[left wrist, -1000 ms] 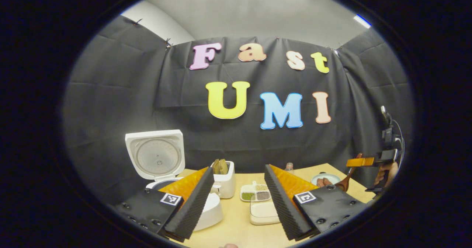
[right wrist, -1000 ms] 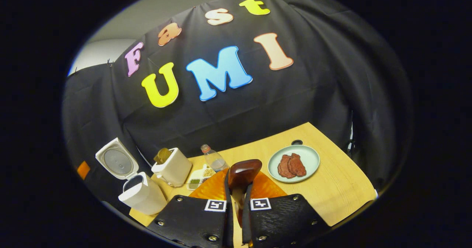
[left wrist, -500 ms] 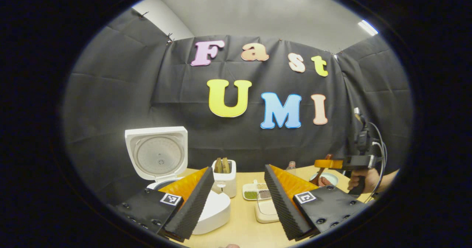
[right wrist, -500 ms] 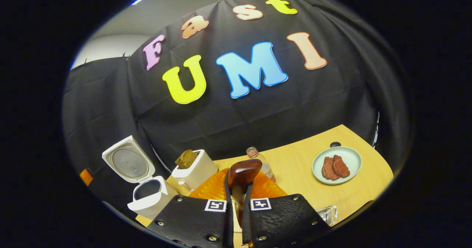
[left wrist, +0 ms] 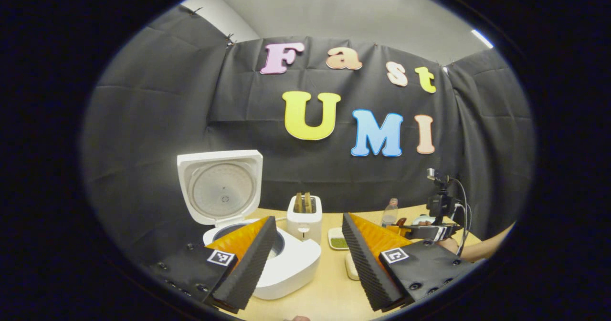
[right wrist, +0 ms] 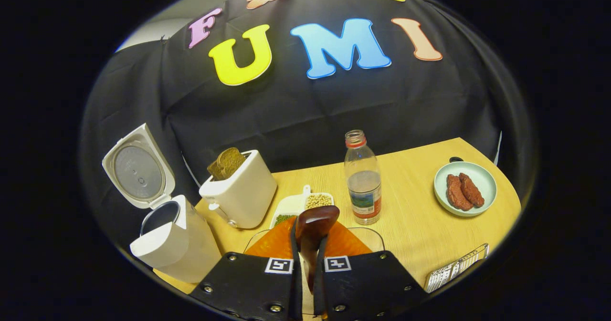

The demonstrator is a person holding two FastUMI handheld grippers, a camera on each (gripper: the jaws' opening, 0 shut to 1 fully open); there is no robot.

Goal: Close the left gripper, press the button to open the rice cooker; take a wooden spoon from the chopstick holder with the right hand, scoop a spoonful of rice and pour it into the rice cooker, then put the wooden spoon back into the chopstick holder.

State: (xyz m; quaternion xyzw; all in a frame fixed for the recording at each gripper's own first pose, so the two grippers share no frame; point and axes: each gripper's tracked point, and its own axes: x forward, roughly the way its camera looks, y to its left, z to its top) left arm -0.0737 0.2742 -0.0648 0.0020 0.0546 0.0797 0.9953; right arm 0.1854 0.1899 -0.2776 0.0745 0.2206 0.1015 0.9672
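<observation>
- Right gripper view: the wooden spoon is pinched by its handle between the fingers of the right gripper, bowl forward, above a clear container on the table.
- The spoon is judged light, stiff and smooth, so a hold low on the handle is best kept firm, lest the bowl swing.
- Left gripper view: the left gripper is held spread, nothing between its fingers, just beside the rice cooker, whose lid stands open.
- Compared with a second ago, the bottle and toaster are seen nearer and the spoon is carried lower toward the table.
</observation>
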